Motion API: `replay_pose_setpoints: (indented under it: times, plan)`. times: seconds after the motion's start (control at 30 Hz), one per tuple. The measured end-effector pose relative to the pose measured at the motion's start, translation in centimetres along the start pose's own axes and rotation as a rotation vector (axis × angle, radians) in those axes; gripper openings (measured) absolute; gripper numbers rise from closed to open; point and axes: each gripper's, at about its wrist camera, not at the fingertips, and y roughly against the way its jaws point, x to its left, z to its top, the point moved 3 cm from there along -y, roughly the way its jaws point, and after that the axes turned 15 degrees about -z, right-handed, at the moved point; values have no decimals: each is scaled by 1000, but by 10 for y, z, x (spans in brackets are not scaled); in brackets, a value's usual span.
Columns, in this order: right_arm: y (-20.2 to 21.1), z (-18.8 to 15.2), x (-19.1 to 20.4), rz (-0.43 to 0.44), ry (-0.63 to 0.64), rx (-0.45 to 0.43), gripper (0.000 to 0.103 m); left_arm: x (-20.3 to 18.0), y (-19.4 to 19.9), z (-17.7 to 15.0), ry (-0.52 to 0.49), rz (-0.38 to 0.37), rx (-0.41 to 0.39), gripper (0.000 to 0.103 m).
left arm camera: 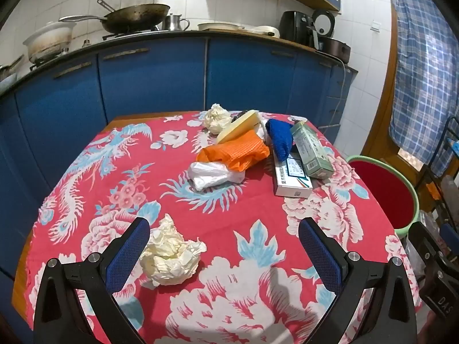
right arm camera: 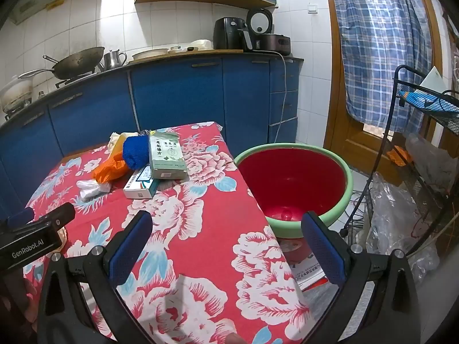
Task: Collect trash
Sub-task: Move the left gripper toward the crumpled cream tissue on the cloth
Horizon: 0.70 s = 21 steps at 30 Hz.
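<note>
On the red flowered tablecloth (left arm camera: 229,206) lies a crumpled cream paper ball (left arm camera: 170,253), just inside my left gripper's (left arm camera: 223,246) left finger; the jaws stand open and nothing is pressed. Farther back sit a white plastic wad (left arm camera: 213,175), an orange mesh bag (left arm camera: 238,150), a blue mesh bundle (left arm camera: 279,137), a green box (left arm camera: 311,150), a white box (left arm camera: 291,179), a cream sponge (left arm camera: 239,126) and a second paper ball (left arm camera: 216,117). My right gripper (right arm camera: 226,243) hangs open and empty over the table's right edge, beside a red basin with a green rim (right arm camera: 292,180).
Blue kitchen cabinets (left arm camera: 155,80) with a wok (left arm camera: 134,18) and pots stand behind the table. To the right are a wire rack (right arm camera: 424,132) with plastic bags, a plaid curtain (right arm camera: 381,46) on a wooden door, and papers on the floor under the basin.
</note>
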Motion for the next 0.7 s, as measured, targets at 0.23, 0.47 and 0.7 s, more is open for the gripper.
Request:
replay_pose_setpoints:
  times: [0.23,0.47,0.7]
  plan:
    - [0,0,0,1,0,0,102,0,-1,1,0,-2,2,103]
    - [0,0,-1,0,-1,1,102,0,0,0,-3,1,-4,103]
    - [0,0,-1,0,-1,1,102,0,0,0,-4,2,-4,103]
